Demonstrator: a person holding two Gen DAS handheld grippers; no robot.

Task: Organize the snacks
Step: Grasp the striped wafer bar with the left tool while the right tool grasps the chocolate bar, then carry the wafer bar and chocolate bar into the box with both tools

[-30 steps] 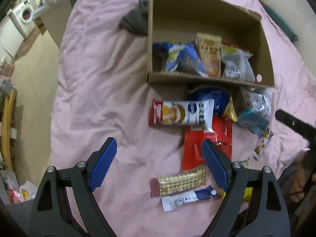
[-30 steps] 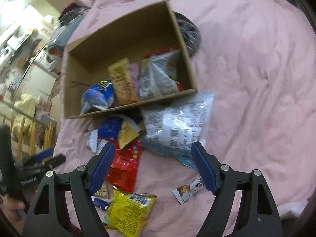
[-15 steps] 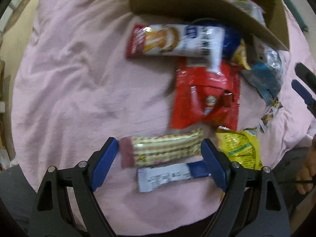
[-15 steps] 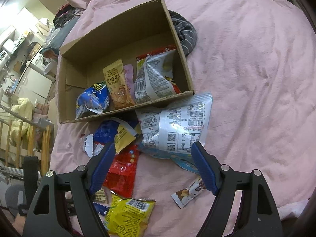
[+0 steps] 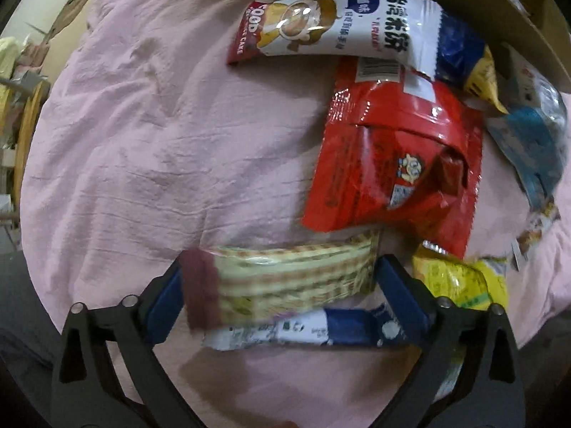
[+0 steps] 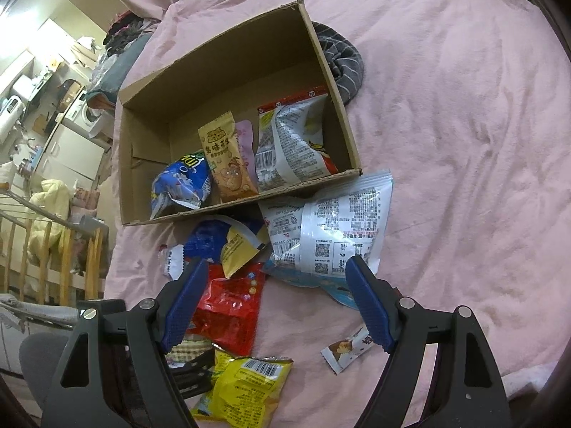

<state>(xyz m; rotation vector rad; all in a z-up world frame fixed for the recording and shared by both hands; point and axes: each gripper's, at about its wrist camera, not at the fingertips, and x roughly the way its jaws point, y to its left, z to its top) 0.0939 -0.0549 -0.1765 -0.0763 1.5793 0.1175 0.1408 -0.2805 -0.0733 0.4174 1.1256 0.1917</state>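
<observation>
My left gripper (image 5: 282, 285) is open, low over the pink bedspread, its blue pads either side of a checked wafer pack (image 5: 285, 278); contact is unclear. A white-and-blue bar (image 5: 285, 330) lies just below it. Beyond lie a red bag (image 5: 392, 164), a white rice-cake pack (image 5: 335, 25) and a yellow bag (image 5: 460, 278). My right gripper (image 6: 274, 299) is open and empty, held above the pile. The cardboard box (image 6: 150, 117) holds several snack bags, among them a blue one (image 6: 182, 182) and an orange one (image 6: 228, 157).
A large silver-white bag (image 6: 332, 224) leans on the box's front wall. A small wrapper (image 6: 351, 351) lies near the right fingers. A grey striped cloth (image 6: 342, 60) sits behind the box. Furniture and a wooden rail stand left of the bed.
My left gripper has dropped down and forward onto the wafer pack, which now sits between its fingers. My right gripper has risen slightly and stays open.
</observation>
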